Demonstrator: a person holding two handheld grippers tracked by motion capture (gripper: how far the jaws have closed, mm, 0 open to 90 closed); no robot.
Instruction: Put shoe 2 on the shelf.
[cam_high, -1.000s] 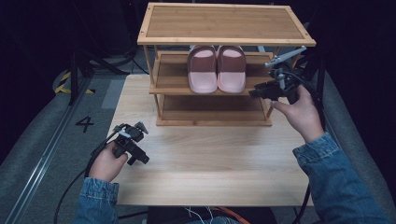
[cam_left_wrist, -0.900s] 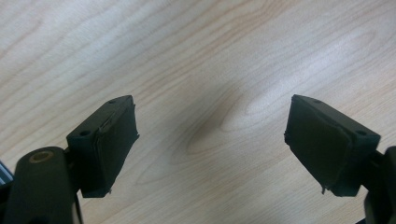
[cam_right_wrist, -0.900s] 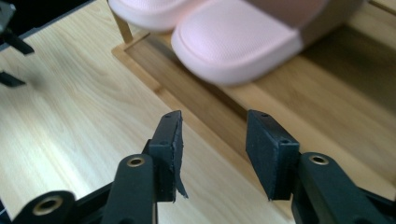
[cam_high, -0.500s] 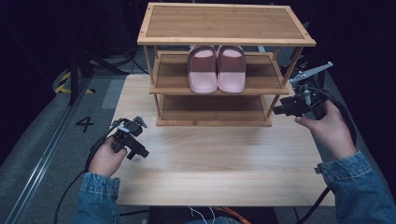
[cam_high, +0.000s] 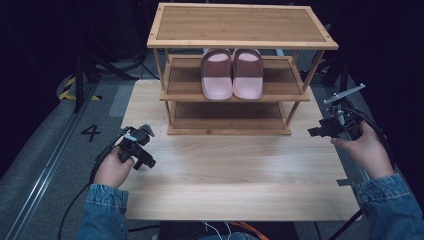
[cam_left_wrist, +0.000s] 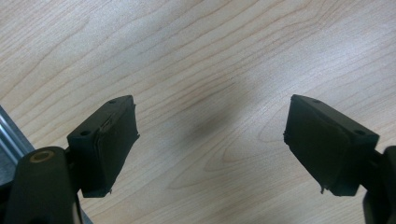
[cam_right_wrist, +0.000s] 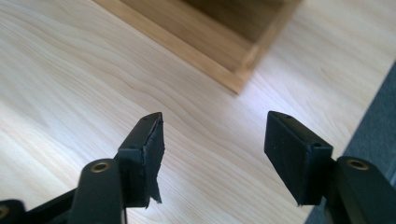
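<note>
High view showing pink slippers (cam_high: 232, 73) lying side by side on middle shelf of wooden rack (cam_high: 240, 27), well apart from both tongs. Left tongs (cam_high: 145, 160) hovering over desk (cam_high: 230, 175) near its left edge, jaws standing wide, nothing between. Right tongs (cam_high: 314, 132) hanging near rack's right front corner, jaws having just been opening, now wide and empty.

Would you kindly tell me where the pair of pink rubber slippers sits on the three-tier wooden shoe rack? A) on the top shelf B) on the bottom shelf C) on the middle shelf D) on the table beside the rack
C: the pair of pink rubber slippers rests side by side on the middle shelf of the three-tier wooden shoe rack, under its bare top board.
</note>
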